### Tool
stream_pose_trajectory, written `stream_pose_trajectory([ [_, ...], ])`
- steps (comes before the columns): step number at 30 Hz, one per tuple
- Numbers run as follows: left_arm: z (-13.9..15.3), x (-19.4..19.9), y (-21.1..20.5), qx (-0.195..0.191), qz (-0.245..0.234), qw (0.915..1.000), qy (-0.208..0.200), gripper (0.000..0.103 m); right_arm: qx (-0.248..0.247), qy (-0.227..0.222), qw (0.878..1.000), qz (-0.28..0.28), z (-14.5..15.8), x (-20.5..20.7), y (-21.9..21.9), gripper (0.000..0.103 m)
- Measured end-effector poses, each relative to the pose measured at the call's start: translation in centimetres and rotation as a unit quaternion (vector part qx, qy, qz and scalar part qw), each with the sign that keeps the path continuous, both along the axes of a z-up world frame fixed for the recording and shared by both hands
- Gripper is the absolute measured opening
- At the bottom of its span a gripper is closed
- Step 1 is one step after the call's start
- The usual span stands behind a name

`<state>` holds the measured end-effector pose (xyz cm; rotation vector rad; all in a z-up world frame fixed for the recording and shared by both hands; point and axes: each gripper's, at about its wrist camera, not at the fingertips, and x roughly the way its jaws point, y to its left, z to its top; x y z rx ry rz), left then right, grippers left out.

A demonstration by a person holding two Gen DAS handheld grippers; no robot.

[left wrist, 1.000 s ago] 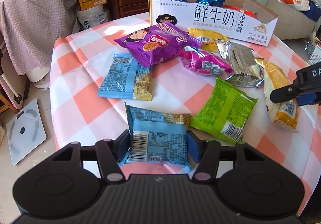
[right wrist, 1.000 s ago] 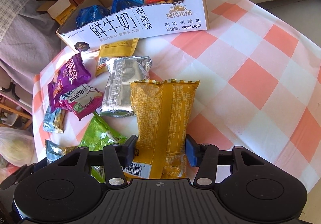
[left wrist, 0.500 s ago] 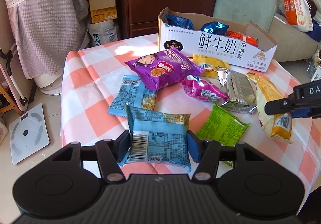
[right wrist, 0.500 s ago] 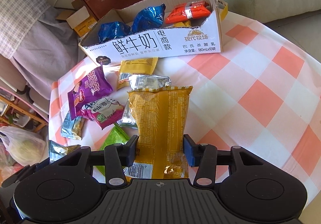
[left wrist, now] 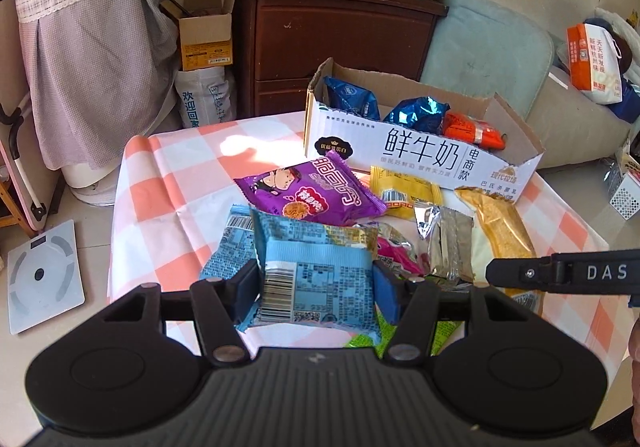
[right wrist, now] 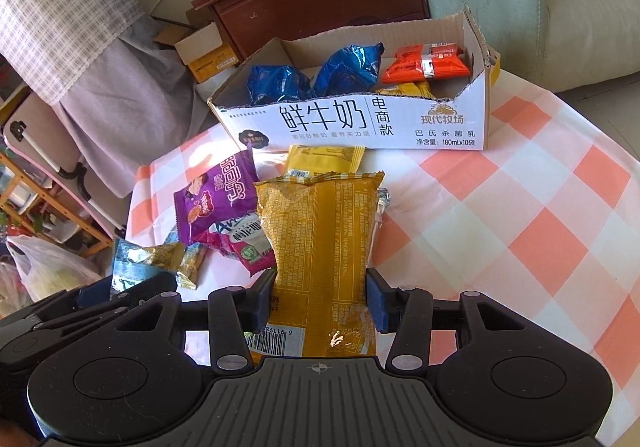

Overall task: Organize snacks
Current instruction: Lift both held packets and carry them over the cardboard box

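Observation:
My left gripper (left wrist: 316, 287) is shut on a light blue snack packet (left wrist: 316, 271), held above the checked tablecloth (left wrist: 172, 183). My right gripper (right wrist: 320, 299) is shut on a long yellow snack bag (right wrist: 320, 231), also lifted off the cloth. At the far side stands an open white milk carton box (left wrist: 424, 155), also seen in the right wrist view (right wrist: 360, 119), with blue and orange packets inside. On the cloth lie a purple bag (left wrist: 312, 195), a small yellow packet (left wrist: 404, 191), a silver packet (left wrist: 444, 247) and a pink packet (right wrist: 244, 243).
A dark wooden cabinet (left wrist: 336, 47) and a pale green cushioned seat (left wrist: 492, 51) stand behind the table. A bathroom scale (left wrist: 40, 275) lies on the floor at left. The right side of the tablecloth (right wrist: 520, 215) has no packets on it.
Both grippers have risen with their packets, which now hang above the cloth. The views tilted up, so the box and the cabinet behind it show more fully.

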<state>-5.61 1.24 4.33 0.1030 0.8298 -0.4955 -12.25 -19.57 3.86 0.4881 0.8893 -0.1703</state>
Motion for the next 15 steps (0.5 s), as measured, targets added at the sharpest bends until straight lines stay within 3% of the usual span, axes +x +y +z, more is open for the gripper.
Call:
stream_pose_trajectory([
  [15,2.9,3.2,-2.8,-0.004,-0.011,0.9992,-0.037,0.058,-0.026,-0.043,0.999,-0.015,2.2,1.6,-0.9,0.046],
])
